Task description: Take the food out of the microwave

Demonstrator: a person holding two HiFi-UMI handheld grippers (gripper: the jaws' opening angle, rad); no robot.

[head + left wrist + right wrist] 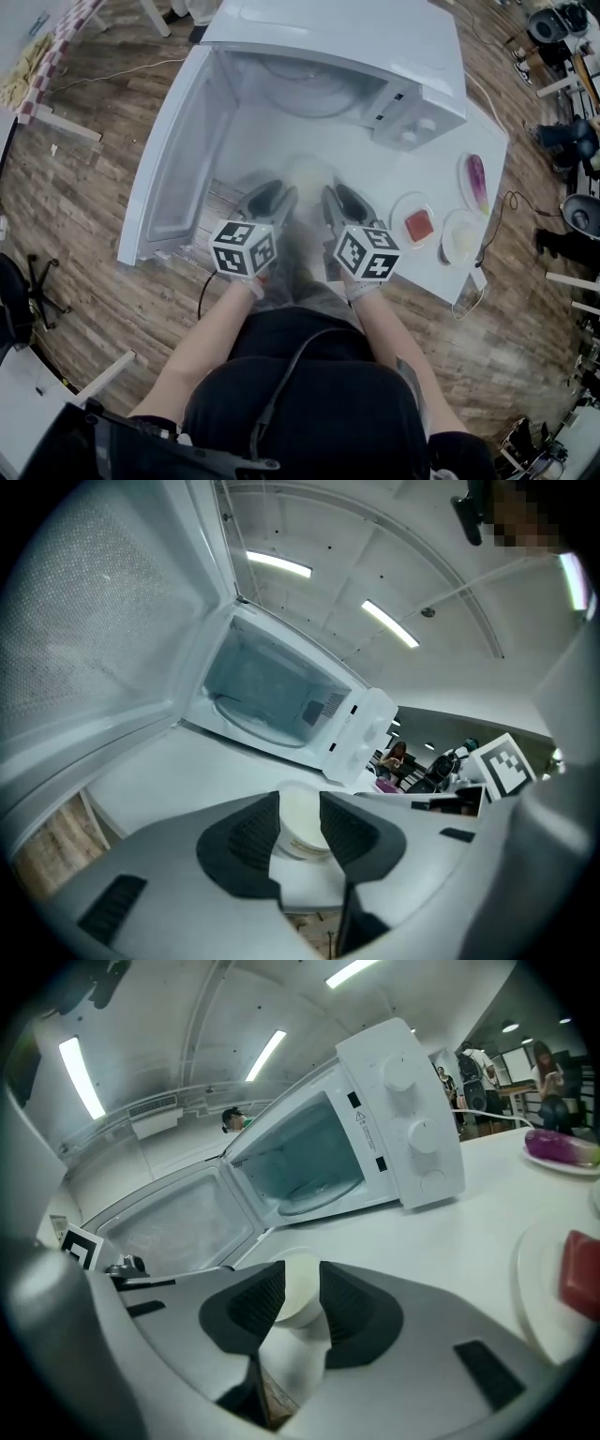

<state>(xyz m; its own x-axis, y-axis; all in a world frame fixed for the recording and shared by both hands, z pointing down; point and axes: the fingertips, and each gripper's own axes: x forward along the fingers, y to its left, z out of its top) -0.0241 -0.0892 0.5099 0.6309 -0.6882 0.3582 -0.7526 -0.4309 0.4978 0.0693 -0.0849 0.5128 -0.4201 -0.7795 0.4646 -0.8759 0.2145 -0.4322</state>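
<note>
A small white bowl [306,174] stands on the white table [281,141] in front of the open microwave [375,56], whose cavity holds only its glass turntable [305,89]. My left gripper [281,195] and right gripper [328,195] sit side by side at the table's near edge, both angled in toward the bowl. In the left gripper view the bowl [300,832] shows in the gap just past the tips of the gripper [300,808]. In the right gripper view the bowl [300,1302] sits the same way beyond the gripper [302,1288]. Both pairs of jaws stand apart and I see no pad pressing on it.
The microwave door [173,159] hangs open to the left over the table edge. Right of the bowl lie a plate with red food [419,225], a white plate [461,236] and a plate with a purple vegetable [477,181]. A cable trails off the table's right corner.
</note>
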